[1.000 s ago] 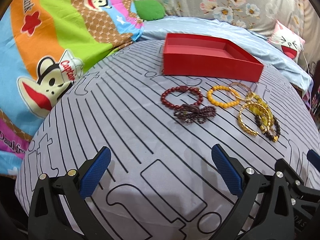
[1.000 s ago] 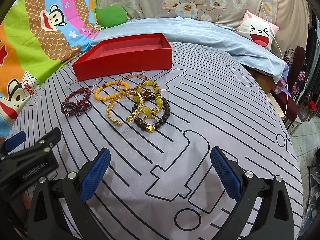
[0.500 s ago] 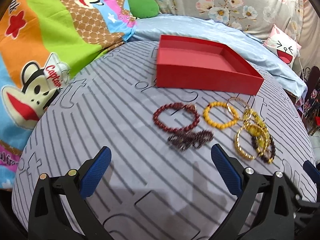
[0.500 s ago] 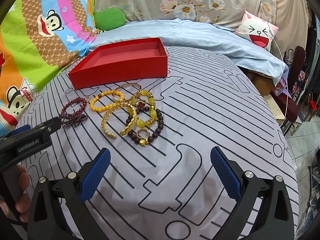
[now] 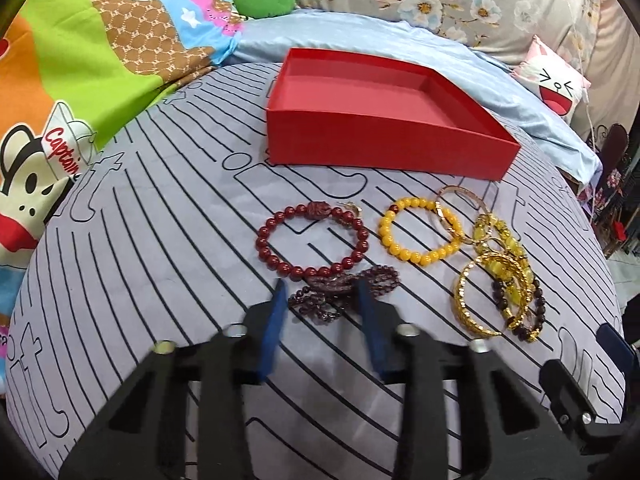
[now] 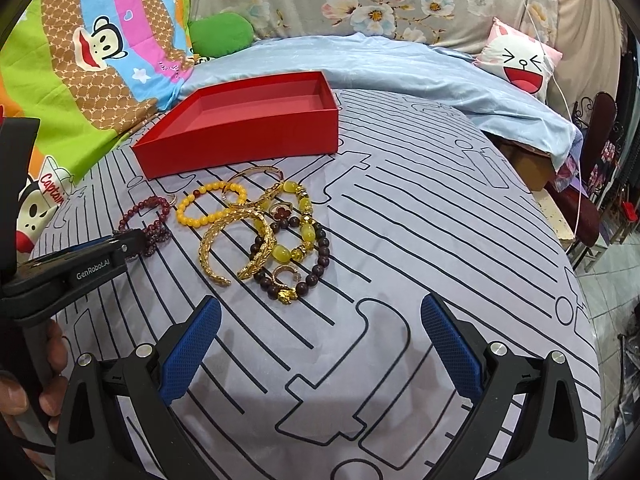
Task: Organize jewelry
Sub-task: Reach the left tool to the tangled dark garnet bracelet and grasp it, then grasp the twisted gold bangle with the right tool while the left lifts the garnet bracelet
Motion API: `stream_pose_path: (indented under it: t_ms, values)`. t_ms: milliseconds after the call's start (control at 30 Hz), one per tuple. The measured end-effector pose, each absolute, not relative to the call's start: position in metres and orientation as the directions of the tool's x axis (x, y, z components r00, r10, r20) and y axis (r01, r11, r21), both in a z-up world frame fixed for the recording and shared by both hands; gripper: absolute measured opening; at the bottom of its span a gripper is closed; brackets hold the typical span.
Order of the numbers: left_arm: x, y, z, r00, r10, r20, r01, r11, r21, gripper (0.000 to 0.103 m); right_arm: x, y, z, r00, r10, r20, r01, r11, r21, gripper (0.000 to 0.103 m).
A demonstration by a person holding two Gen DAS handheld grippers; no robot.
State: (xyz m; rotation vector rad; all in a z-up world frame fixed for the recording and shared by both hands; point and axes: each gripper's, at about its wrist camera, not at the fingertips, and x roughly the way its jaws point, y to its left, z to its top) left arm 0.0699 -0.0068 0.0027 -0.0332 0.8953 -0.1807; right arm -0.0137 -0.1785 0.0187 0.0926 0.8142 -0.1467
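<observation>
A dark purple bead bracelet lies bunched on the striped grey bedsheet. My left gripper is down over it with its jaws closing, and both blue pads touch the beads. A red bead bracelet lies just beyond it. To the right are a yellow bead bracelet and a heap of gold bangles. Farther back stands an empty red box. My right gripper hovers open over bare sheet, nearer than the gold bangles.
A light blue blanket and a cartoon cushion lie behind the box. A colourful monkey-print quilt lines the left side. The bed edge drops off at the right toward a chair. A hand holds the left gripper.
My left gripper moved forward over the sheet to the purple bracelet and its jaws narrowed from wide apart onto it. The right gripper kept still and open.
</observation>
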Motion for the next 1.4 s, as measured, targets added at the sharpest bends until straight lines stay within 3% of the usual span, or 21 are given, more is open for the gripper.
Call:
stream_pose_path:
  t_ms: [67, 133, 367, 733, 1167, 1200, 1300, 1400]
  values:
    - [0.068, -0.008, 0.004, 0.616, -0.178, -0.767, 0.154, 0.983, -0.103, 0.012, -0.012, -0.177, 0.020, 0.682, -0.094, -0.725, 0.161, 0.987, 0.024, 0.097]
    - [0.066, -0.009, 0.006, 0.624, -0.184, -0.760, 0.163, 0.981, -0.104, 0.006, -0.010, -0.175, 0.021, 0.687, -0.093, -0.721, 0.156, 0.988, 0.021, 0.097]
    - [0.053, 0.003, 0.015, 0.645, -0.200, -0.738, 0.167, 0.979, -0.119, 0.005, -0.003, -0.167, 0.026, 0.699, -0.074, -0.711, 0.130, 0.991, 0.025, 0.096]
    - [0.042, 0.023, 0.007, 0.638, -0.179, -0.749, 0.126, 0.984, -0.128, 0.005, 0.023, -0.150, 0.026, 0.698, -0.043, -0.715, 0.073, 0.997, 0.011, 0.078]
    - [0.042, 0.025, 0.003, 0.638, -0.176, -0.749, 0.121, 0.984, -0.129, 0.005, 0.051, -0.133, 0.008, 0.637, -0.080, -0.767, 0.055, 0.997, -0.059, 0.078]
    - [0.042, 0.025, 0.003, 0.638, -0.177, -0.749, 0.120, 0.984, -0.130, 0.005, 0.051, -0.134, 0.007, 0.635, -0.080, -0.769, 0.057, 0.997, -0.056, 0.076]
    - [0.042, 0.025, 0.003, 0.637, -0.180, -0.750, 0.119, 0.984, -0.135, 0.005, 0.050, -0.136, 0.007, 0.634, -0.077, -0.770, 0.061, 0.997, -0.050, 0.057]
    - [0.041, 0.025, 0.003, 0.637, -0.183, -0.749, 0.122, 0.983, -0.137, 0.005, 0.048, -0.138, 0.007, 0.637, -0.071, -0.767, 0.061, 0.997, -0.041, 0.057]
